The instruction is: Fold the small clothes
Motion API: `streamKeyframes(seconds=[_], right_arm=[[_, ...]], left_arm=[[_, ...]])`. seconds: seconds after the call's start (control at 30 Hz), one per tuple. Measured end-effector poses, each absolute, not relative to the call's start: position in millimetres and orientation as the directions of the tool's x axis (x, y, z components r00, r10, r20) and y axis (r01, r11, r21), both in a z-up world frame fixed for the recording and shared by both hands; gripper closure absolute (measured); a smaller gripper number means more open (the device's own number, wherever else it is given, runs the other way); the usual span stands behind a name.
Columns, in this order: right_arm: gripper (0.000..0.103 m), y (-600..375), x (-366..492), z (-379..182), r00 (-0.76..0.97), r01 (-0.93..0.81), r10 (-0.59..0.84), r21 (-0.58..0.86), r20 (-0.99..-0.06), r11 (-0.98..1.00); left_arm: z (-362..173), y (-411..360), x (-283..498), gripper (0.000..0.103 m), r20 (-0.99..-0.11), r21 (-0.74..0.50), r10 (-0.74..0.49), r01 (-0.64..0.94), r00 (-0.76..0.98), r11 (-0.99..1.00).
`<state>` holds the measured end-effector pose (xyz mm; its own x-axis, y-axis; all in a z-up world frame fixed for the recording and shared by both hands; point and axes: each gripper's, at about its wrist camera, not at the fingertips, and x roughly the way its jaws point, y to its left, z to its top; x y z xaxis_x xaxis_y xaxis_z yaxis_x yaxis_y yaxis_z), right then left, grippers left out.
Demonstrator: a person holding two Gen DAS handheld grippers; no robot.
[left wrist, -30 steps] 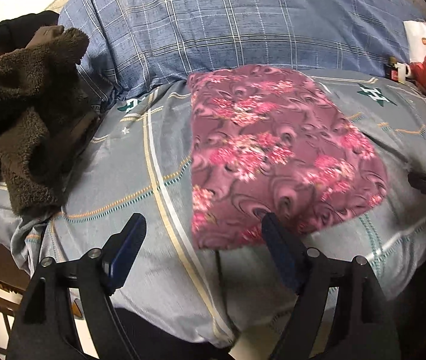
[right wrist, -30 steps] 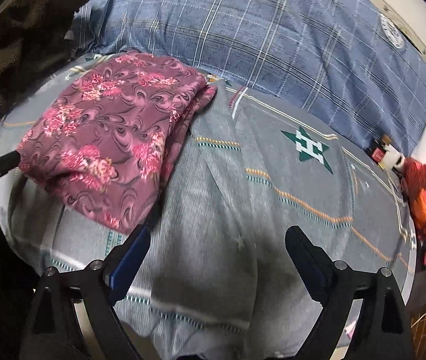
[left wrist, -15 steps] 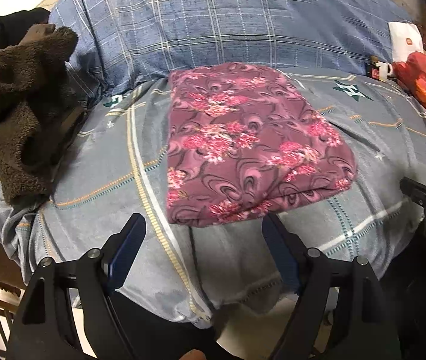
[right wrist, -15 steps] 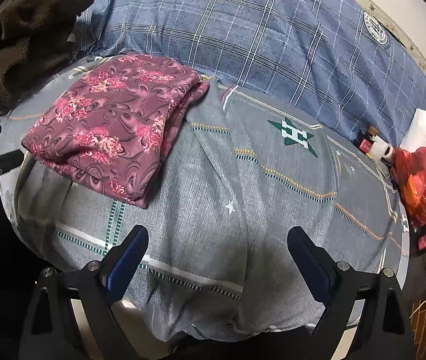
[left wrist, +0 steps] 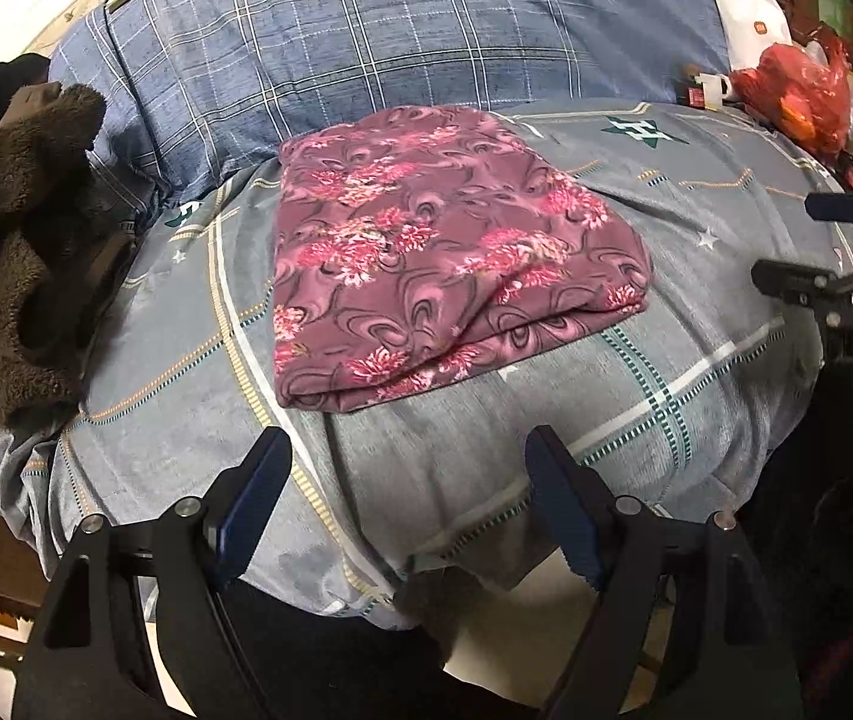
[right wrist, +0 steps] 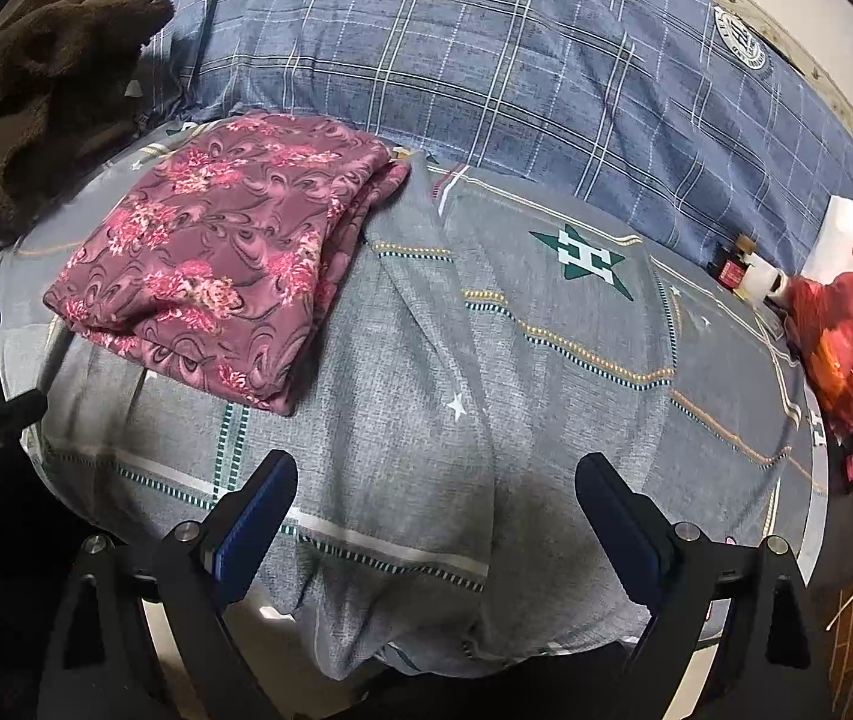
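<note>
A maroon garment with pink flowers (left wrist: 426, 252) lies folded into a flat rectangle on the grey bedspread (left wrist: 456, 468); it also shows in the right wrist view (right wrist: 228, 264) at the left. My left gripper (left wrist: 408, 480) is open and empty, held back from the garment's near edge, over the edge of the bed. My right gripper (right wrist: 435, 498) is open and empty, to the right of the garment over bare bedspread (right wrist: 486, 360). The right gripper's fingers also show at the right edge of the left wrist view (left wrist: 834, 252).
A brown fleece garment (left wrist: 12, 228) lies heaped at the left. A blue plaid quilt (left wrist: 396, 42) lies behind. A red plastic bag (right wrist: 852, 348), a white package (right wrist: 852, 246) and small bottles (right wrist: 738, 270) sit at the right edge.
Both grippers have drawn back from the folded garment toward the bed's near edge. The garment lies still.
</note>
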<state>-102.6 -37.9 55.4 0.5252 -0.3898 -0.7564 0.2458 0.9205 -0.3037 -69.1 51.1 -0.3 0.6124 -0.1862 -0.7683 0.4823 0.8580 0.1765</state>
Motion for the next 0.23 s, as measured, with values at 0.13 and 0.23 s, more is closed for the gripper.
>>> streamKeyframes(seconds=[0.13, 0.23], right_arm=[[0.008, -40.8, -104.6, 56.9, 0.52, 0.254, -0.412, -0.325, -0.749, 0.911], [0.006, -43.1, -106.4, 56.7, 0.51, 0.253, -0.437, -0.357, -0.74, 0.899]], left_arm=[[-0.6, 48.7, -73.8, 0.023, -0.77, 0.179, -0.187, 0.487, 0.61, 0.855], [-2.1, 47.4, -76.2, 0.023, -0.772, 0.186, -0.177, 0.482, 0.61, 0.856]])
